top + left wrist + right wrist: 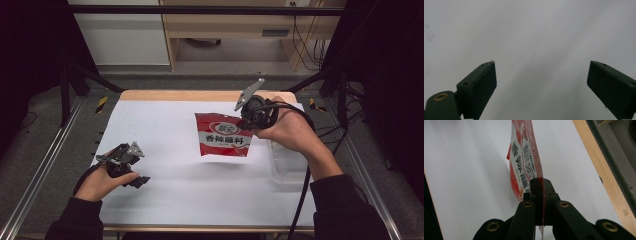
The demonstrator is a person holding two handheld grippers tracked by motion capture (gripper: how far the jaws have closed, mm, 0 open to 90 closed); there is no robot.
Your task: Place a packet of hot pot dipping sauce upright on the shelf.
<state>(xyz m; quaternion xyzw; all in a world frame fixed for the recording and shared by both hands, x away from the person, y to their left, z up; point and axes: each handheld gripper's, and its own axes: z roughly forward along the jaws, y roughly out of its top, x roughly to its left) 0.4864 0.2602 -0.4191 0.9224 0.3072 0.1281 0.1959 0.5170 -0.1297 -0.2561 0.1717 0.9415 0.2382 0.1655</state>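
A red seasoning packet with white and black print hangs above the white table cover, lifted off it. My right gripper is shut on the packet's upper right corner. In the right gripper view the packet stands edge-on, pinched between the closed jaws of my right gripper. My left gripper rests low at the table's left side in a hand, away from the packet. In the left gripper view my left gripper has its jaws wide apart over bare white surface, holding nothing.
A clear plastic container sits on the table at the right, under the right forearm. The white cover spans the wooden table. Metal frame rails run along both sides.
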